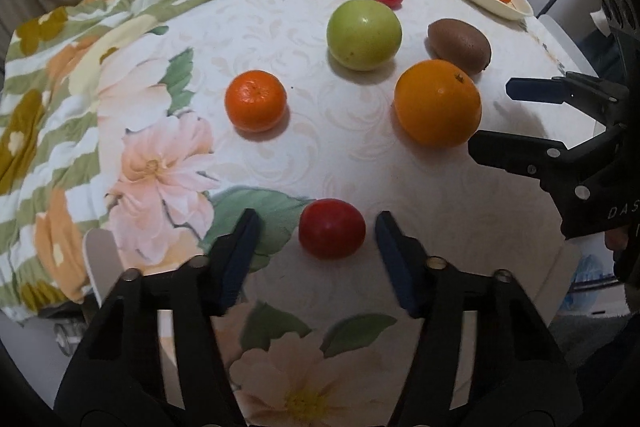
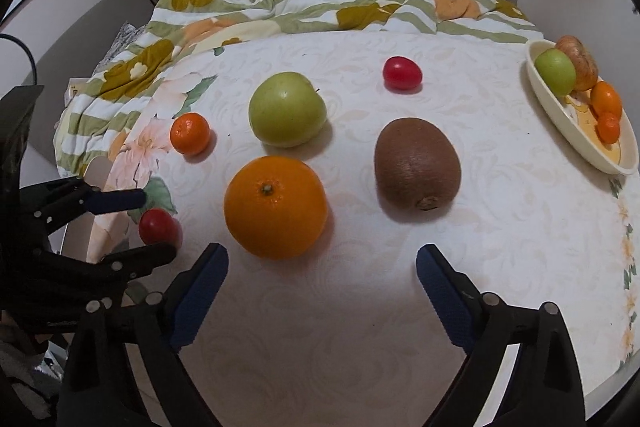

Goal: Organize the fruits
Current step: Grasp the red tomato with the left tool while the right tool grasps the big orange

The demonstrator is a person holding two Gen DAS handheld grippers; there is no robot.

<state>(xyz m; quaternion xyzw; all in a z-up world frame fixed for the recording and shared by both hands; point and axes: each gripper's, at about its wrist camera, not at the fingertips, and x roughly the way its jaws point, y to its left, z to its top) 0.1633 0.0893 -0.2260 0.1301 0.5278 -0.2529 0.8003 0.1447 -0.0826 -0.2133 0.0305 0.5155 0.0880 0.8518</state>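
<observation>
Jaws apart on both: the left gripper (image 1: 316, 227) straddles the red tomato (image 1: 332, 229) on the counter (image 1: 360, 155) without touching, the right gripper (image 2: 322, 263) stands empty near the orange (image 2: 275, 207). Centre the tomato, then squeeze gently — it bruises easily.

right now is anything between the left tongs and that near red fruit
Nothing visible. The near red fruit sits in the gap between the left tongs, with bare tablecloth on either side of it and the pads not yet touching. The orange lies farther back, out of the way.
</observation>
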